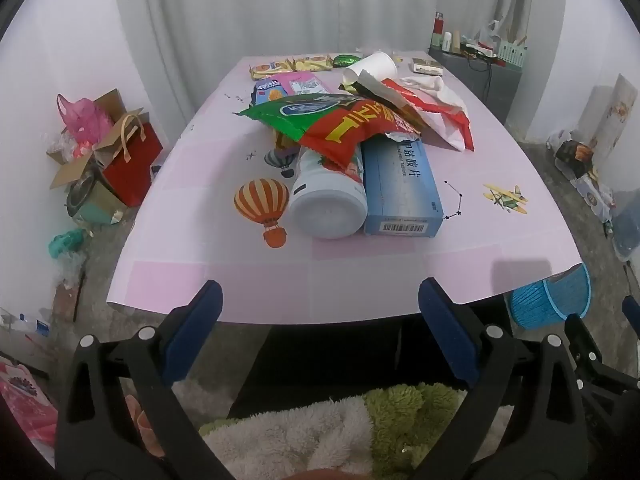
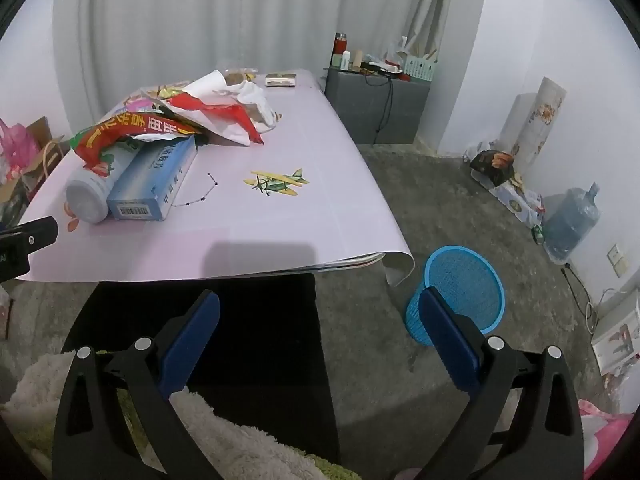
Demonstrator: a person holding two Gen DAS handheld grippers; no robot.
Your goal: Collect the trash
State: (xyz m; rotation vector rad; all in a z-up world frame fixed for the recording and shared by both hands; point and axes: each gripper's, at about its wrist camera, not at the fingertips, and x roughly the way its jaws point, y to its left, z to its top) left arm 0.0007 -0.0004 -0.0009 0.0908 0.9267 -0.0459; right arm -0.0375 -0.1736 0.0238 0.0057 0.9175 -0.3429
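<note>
Presently left gripper [image 1: 320, 304] angled down before near table [image 1: 360, 276] edge, fingers wide apart, nothing between. Right gripper [image 2: 320, 312] likewise, jaws spread, empty. Trash pile [image 1: 352, 128] mid-table, untouched. Blue basket [image 2: 460, 288] on floor beside table's near right corner, empty.

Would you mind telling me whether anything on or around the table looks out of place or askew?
Yes. The white bottle lies on its side beside the blue box, with crumpled wrappers heaped over both. A paper cup is tipped over behind them. The pink table cover curls loose at its near corner, above the blue basket on the floor.
</note>
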